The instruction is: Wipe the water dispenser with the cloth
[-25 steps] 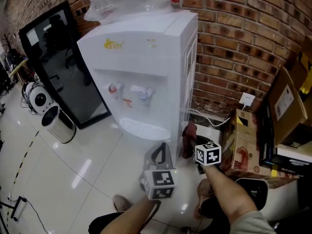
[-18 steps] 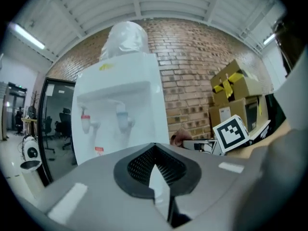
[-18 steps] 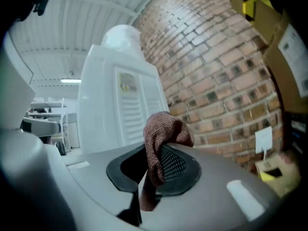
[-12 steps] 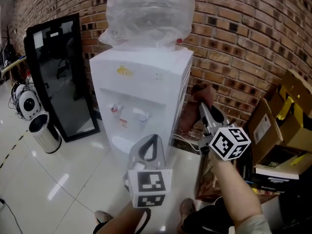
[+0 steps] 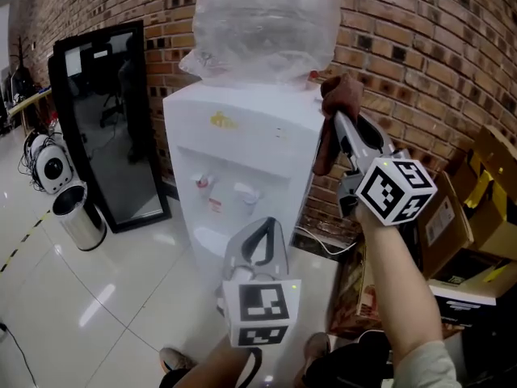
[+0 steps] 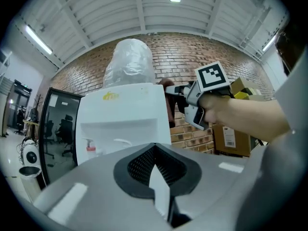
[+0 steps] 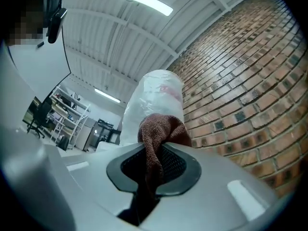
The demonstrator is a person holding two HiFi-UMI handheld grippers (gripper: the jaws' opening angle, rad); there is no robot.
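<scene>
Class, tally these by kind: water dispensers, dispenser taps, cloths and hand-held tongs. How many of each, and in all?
White plastic water dispenser: 1
Dispenser taps: 2 (red-capped tap, pale tap)
Brown towelling cloth: 1
Grey tongs: 2 (left tongs, right tongs)
Total: 6

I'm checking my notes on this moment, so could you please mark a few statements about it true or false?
The right gripper clamps a brown cloth. True.
The left gripper holds a cloth as well. False: its jaws are together, with nothing between them.
A plastic-wrapped bottle sits on the water dispenser. True.
The bin stands to the dispenser's right. False: in the head view it stands to its left, by the black panel.
</scene>
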